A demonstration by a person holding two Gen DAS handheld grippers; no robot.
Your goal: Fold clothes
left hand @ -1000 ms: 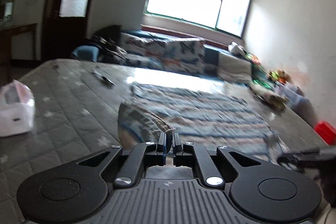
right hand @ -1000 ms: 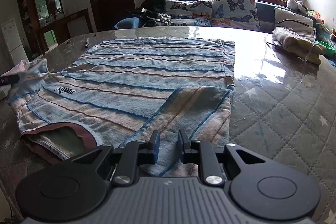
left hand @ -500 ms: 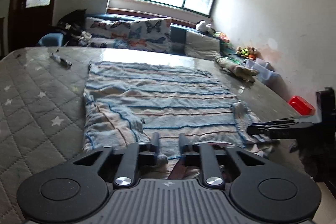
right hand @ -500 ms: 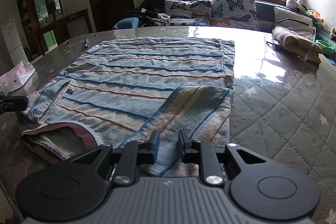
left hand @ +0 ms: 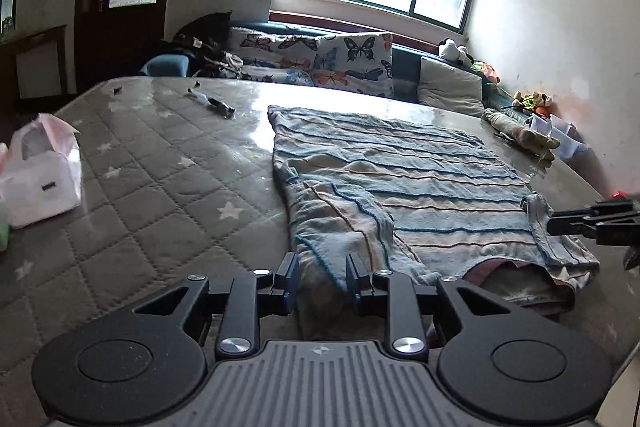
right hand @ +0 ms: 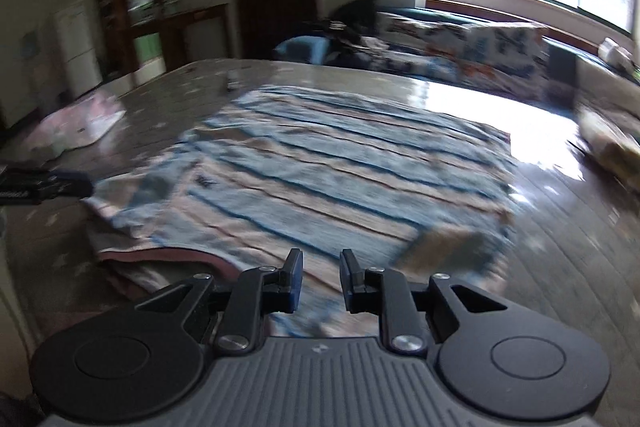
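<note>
Shirt (left hand: 400, 187) flat on table (left hand: 160, 179), beyond both grippers' parted fingers (left hand: 289, 269).

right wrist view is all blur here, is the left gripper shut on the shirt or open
Observer: Open. The left gripper has its fingers apart, with the folded-in sleeve lying between them.
Operator: whats the pale smear left of the shirt
Observer: A white plastic bag on the quilted surface, well apart from the striped shirt.
Operator: and the dark speck by the far hem
Observer: A dark pen-like object, lying apart from the shirt.
</note>
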